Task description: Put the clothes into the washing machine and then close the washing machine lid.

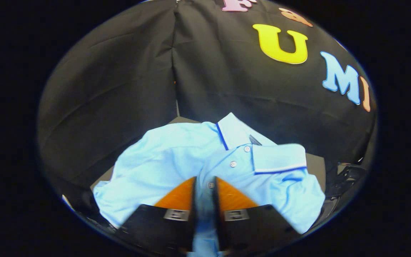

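A light blue polo shirt with a white collar edged in dark blue hangs lifted, spread out to both sides of my fingers. My gripper is shut on the shirt's button placket, a fold of the cloth pinched between both fingers just below the collar. The collar and two buttons show just beyond the fingertips. The sleeves droop down left and right.
The black cloth wall of the booth stands close behind the shirt, with a fold running down its middle. A grey surface shows behind the shirt at the right, and some dark hardware sits beyond it at the far right.
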A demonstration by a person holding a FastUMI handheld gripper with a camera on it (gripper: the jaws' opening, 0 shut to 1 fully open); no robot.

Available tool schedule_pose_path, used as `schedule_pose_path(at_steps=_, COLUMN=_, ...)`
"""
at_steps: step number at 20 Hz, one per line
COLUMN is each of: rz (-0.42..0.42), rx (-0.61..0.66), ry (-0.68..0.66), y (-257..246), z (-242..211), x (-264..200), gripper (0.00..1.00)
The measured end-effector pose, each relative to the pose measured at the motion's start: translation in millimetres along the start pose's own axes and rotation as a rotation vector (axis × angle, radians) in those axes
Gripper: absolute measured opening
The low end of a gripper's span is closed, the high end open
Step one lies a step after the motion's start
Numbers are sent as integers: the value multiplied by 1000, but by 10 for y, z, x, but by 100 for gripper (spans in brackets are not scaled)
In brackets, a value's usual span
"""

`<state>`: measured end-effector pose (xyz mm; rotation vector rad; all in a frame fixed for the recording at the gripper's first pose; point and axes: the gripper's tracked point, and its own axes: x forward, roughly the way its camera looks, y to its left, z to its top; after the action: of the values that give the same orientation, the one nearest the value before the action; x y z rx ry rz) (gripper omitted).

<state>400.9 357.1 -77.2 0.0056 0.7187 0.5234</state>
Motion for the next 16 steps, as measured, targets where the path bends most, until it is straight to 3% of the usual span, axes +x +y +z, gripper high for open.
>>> schedule_pose_path(at_steps=1, rz=5, rx=-3, ry=19, y=21, z=-43, x=-38, gripper=15)
schedule_pose_path(at_steps=6, rz=39, rx=5, ry=49, y=51, z=-2, x=-19, gripper=14)
schedule_pose_path(at_steps=9, rz=52, rx=0, ry=2, y=35, z=89, x=-72, gripper=14)
schedule_pose_path(at_steps=16, rz=130, rx=-1, ry=-181, y=104, z=610, x=-786, gripper=14)
